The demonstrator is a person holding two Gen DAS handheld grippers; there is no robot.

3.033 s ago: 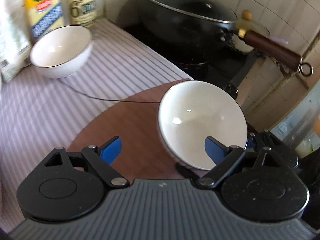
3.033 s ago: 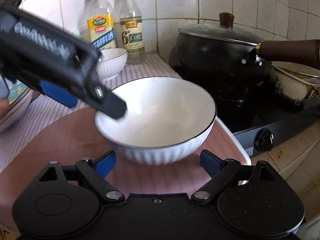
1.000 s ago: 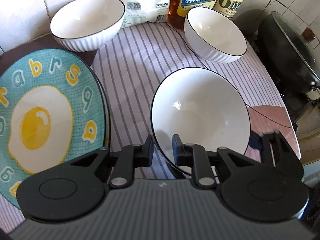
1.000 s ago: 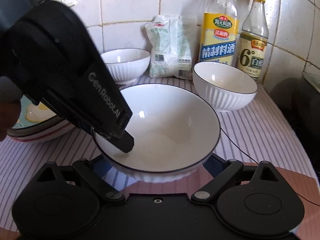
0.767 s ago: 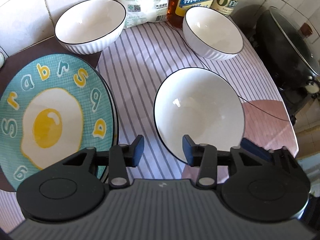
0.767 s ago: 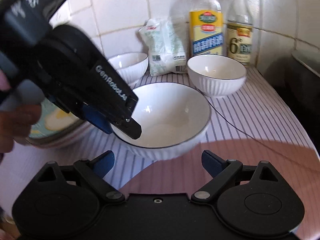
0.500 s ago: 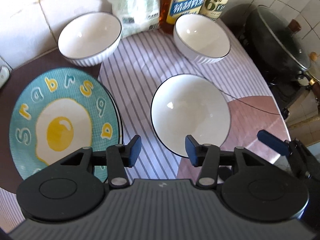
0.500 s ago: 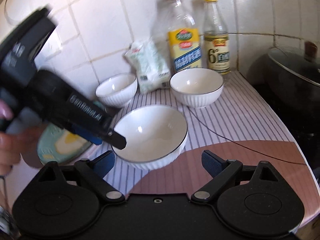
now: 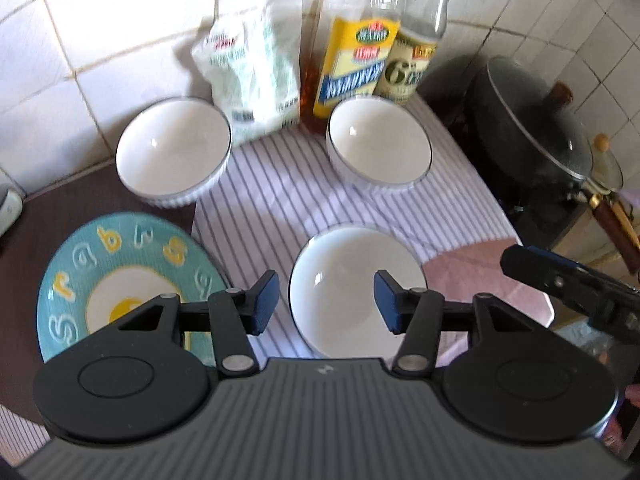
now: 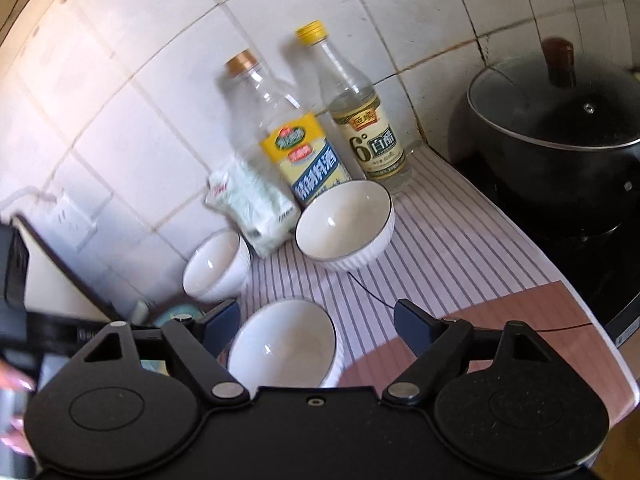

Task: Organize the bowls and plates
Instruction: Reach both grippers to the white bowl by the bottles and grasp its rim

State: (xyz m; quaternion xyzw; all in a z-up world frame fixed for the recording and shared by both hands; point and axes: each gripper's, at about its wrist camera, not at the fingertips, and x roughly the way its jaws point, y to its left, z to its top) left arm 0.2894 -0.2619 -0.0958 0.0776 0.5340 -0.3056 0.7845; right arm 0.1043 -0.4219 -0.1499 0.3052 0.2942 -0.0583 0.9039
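Observation:
Three white ribbed bowls stand on the counter. The near bowl rests on the striped cloth. Behind it stand the back-left bowl and the back-right bowl. A teal plate with a fried-egg picture tops a stack to the left. My left gripper hovers above the near bowl, its jaws opening and touching nothing. My right gripper is higher and further back, rolled to one side. Its jaws are closing with nothing between them. It also shows at the right.
Two bottles and a white bag stand against the tiled wall behind the bowls. A black lidded wok sits on the stove to the right. The counter's edge runs at the near right.
My left gripper let go of the near bowl's rim, opened and rose. The right gripper drew back and up and rolled. The bowl stays on the striped cloth.

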